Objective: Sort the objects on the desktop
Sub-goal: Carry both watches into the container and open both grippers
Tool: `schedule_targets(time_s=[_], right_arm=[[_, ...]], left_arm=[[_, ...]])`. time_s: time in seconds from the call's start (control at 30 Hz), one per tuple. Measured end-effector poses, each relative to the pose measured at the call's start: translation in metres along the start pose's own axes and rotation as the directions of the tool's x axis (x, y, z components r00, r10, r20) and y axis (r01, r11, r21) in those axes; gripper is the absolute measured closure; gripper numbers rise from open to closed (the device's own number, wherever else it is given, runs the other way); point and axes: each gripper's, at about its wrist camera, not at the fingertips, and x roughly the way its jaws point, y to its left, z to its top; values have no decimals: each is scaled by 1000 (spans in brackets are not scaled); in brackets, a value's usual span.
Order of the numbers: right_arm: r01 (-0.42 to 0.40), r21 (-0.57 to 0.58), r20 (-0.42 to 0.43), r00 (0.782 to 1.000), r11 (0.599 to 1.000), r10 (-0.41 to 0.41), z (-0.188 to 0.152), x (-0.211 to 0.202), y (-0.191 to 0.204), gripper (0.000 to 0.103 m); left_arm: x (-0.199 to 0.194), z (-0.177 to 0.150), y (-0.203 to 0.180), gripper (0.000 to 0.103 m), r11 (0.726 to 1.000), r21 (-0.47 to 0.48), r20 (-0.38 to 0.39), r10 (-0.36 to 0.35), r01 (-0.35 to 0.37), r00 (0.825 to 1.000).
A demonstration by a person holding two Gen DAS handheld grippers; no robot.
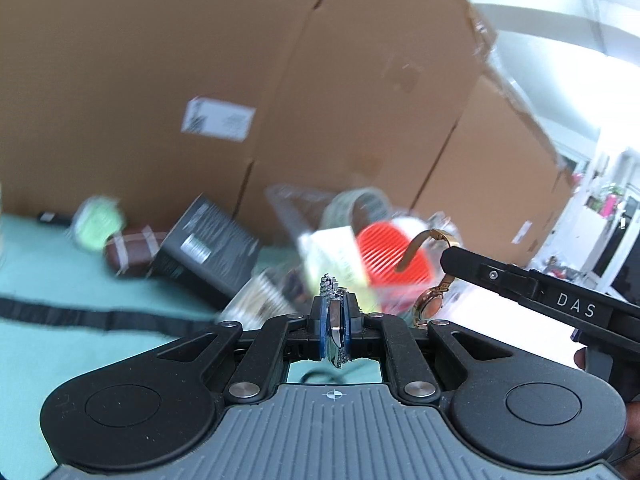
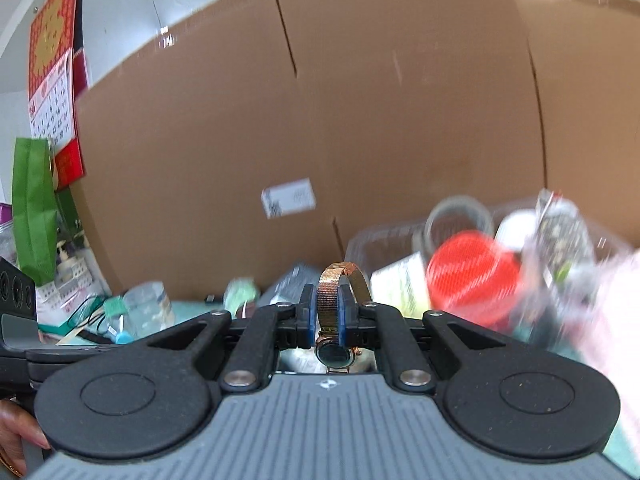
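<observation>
You are in the carrying step of the sorting: both grippers already hold something and are up in the air, above the green table cover (image 1: 60, 264).

Your right gripper (image 2: 328, 312) is closed on the rose-gold watch (image 2: 334, 354). The blue pads (image 2: 307, 320) pinch the mesh strap, the dark dial hangs just under the fingers, and the rest of the strap makes a loop above them. From the left wrist view you see the same watch (image 1: 427, 307) hanging below the tip of the right gripper (image 1: 454, 254), its free strap end curling up in front of the red lid.

Your left gripper (image 1: 335, 326) is also closed, on a thin shiny object with a sparkling edge (image 1: 335, 332). It may be a second watch or a bracelet, but I cannot tell for sure.

Ahead of both grippers stands a clear plastic box (image 2: 384, 244) with a tape roll (image 2: 458, 216), a red lid (image 2: 472, 276) and other small things in or around it; the blur hides the exact places. I judge this box is the place for the watch.

The next move asks you to bring the right gripper over a free part of the box, lower it until the dial is near the bottom, and only then open the fingers. The hanging dial can swing, so move slowly. Keep the two grippers apart, because they are near each other now.
</observation>
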Motion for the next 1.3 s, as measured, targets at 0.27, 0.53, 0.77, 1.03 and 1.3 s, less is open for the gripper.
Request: schedule_targets(time_s=[0.27,0.53,0.77,1.03,1.3], right_arm=[[49,-44,128,991,998,-43,52,-7,-13,91],[124,-73,174,979,990,-109,82,21,-31,91],[141,-42,76,988,989,-138,65,58,-56,91],[154,-30,-24,988,988,-154,37,86,-70,91],[256,-5,25,966,967,-256,33,87,-82,31]], left_arm=[[26,43,-33,101,998,48,45,-49,47,998],[70,71,-49,101,996,62,44,-66,63,997],[124,62,-36,100,998,11,-46,-67,68,997],[146,51,-29,78,998,24,-64,-57,59,996],[134,52,-20,17,1000,-11,43,-11,12,999]])
